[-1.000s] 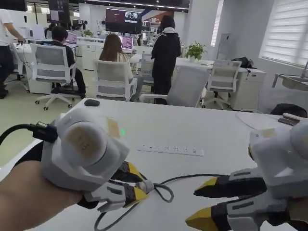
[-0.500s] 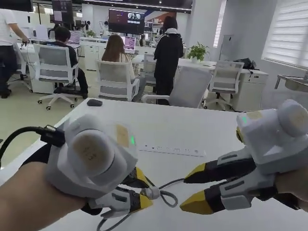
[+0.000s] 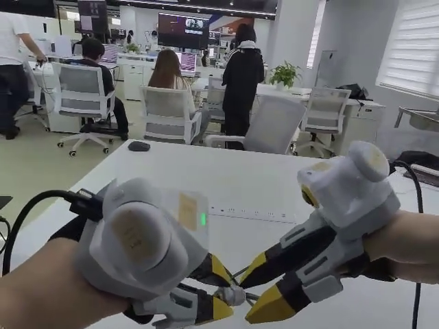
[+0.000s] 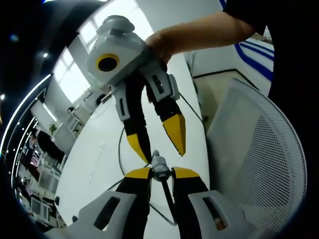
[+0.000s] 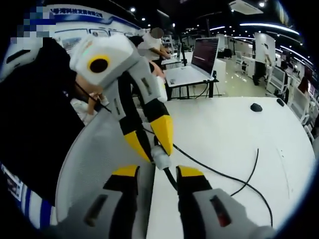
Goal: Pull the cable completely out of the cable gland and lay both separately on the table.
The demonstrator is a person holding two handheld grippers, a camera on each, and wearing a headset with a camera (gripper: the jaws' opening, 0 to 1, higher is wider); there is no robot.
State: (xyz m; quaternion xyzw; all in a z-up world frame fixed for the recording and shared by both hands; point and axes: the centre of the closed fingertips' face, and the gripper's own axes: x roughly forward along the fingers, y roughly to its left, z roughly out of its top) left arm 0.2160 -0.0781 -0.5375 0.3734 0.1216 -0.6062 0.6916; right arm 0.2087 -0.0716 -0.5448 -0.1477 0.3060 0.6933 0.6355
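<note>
- L gripper [image 4: 162, 173] jaws clenched on small grey cable gland [image 4: 158, 164].
- R gripper [image 5: 158, 171] jaws released, straddling thin black cable [image 5: 170, 179] just behind gland.
- Cable not yet out; pull & laying both down left.
- White table [image 3: 274, 181]; office w/ office chairs [image 3: 164, 113], monitors [image 3: 184, 31], people [image 3: 243, 75] behind.

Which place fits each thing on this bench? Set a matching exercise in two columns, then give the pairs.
1 cable gland
2 black cable
3 computer mouse
4 power strip

A near the far edge of the table
B between the open jaws of the right gripper
C flat in the middle of the table
D clamped in the left gripper

Pairs: 1-D, 2-B, 3-A, 4-C
</note>
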